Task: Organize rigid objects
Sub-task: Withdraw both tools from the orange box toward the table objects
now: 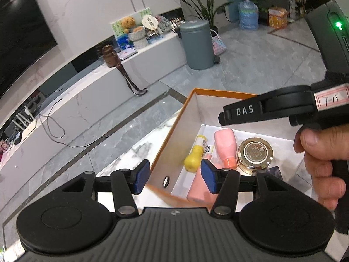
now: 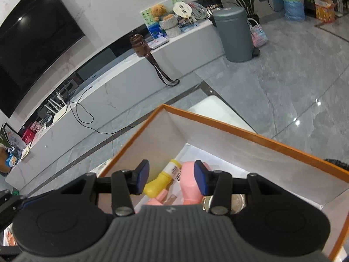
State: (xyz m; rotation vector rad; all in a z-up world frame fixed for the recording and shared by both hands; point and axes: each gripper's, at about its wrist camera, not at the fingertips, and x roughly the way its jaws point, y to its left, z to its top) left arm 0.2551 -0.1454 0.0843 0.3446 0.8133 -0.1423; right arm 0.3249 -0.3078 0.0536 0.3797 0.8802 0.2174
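Both grippers hang spread and empty over the orange box point(image 2: 250, 135). Inside lie a yellow bottle point(image 1: 193, 160), a pink bottle point(image 1: 225, 147) and a gold jar point(image 1: 255, 156) at its 3 o'clock. I'd lower the right gripper point(image 2: 172, 178) squarely astride one bottle; the left gripper point(image 1: 175, 178) straddles the box wall.

Grey bin point(image 2: 234, 33), black television point(image 2: 32, 43), water jug point(image 1: 248, 15); potted plant point(image 1: 204, 8)
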